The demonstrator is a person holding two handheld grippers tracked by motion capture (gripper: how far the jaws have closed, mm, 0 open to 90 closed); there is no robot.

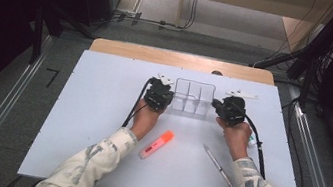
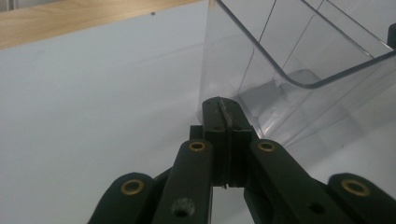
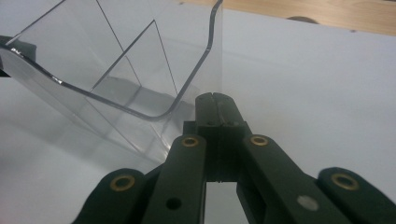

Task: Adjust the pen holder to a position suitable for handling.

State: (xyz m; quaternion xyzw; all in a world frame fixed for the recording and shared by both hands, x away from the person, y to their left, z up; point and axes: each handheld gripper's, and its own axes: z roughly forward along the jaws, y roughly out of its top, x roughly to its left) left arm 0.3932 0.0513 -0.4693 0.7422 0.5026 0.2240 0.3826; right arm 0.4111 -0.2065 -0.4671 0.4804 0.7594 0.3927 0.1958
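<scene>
1. You hold the left gripper point(image 1: 160, 94) at the left end of the clear divided organiser point(image 1: 193, 98) and the right gripper point(image 1: 228, 108) at its right end. Flanking it this way suggests you mean to steady or shift it from both sides.
2. Left gripper: your jaws are pressed together with nothing between them, the tip point(image 2: 223, 108) just at the organiser's point(image 2: 299, 70) lower corner. Whether it touches the wall is hard to tell.
3. Right gripper: your jaws are likewise closed and empty, the tip point(image 3: 215, 105) just beside the organiser's point(image 3: 140, 70) near corner.
4. The organiser stands upright and empty near the far middle of the white table point(image 1: 90, 112), its partitions visible through the walls.
5. The orange highlighter point(image 1: 157, 144) and the pen point(image 1: 218, 165) lie near your forearms, well apart from the organiser, probably awaiting sorting into its compartments.
</scene>
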